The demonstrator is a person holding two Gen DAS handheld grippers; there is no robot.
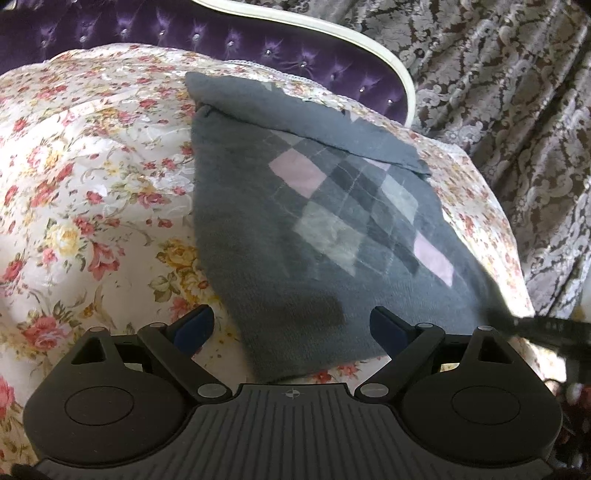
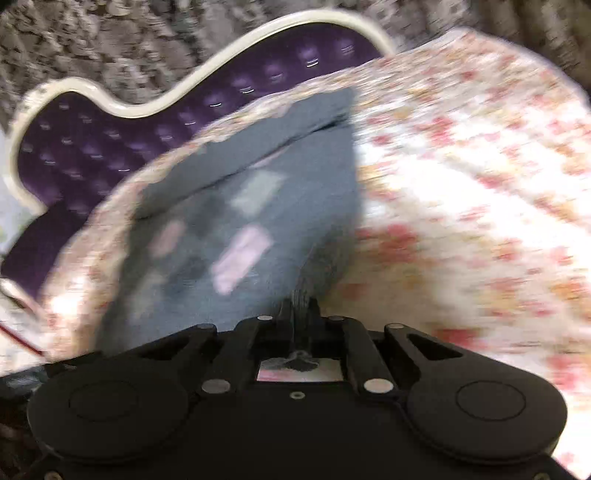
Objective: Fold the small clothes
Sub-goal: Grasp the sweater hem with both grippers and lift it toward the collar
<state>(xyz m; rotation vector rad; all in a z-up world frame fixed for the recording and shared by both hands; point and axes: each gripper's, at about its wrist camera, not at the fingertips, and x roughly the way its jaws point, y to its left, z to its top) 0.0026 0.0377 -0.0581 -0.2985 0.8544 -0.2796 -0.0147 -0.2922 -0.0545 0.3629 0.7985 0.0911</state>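
The sweater [image 1: 325,229], grey with an argyle panel of pink, pale and dark diamonds, lies on the floral cover [image 1: 92,177] near its far right edge. A grey flap is folded down across its far end, laid slantwise over the top of the diamond panel. Its near corner hangs just past the left gripper's right finger.

The left gripper [image 1: 291,328] hovers above the sweater's near edge with its jaws spread wide and nothing between them; the blue pads [image 1: 192,325] touch no cloth. The right gripper [image 2: 295,314] has its jaws brought tight together on a pinch of the sweater's near edge, where the grey knit bunches up into the fingers. In the left wrist view its dark tip shows at the sweater's right corner, blurred.

Nothing else lies on the cover around the sweater. The cover is cream with red, pink and yellow roses and a lace trim along the far edge. Behind it stands a purple tufted headboard [image 1: 184,33] with a curved cream frame [image 1: 332,33]. A brown and silver damask curtain [image 1: 498,92] hangs beyond it. The right wrist view is smeared, so finer detail there cannot be told.
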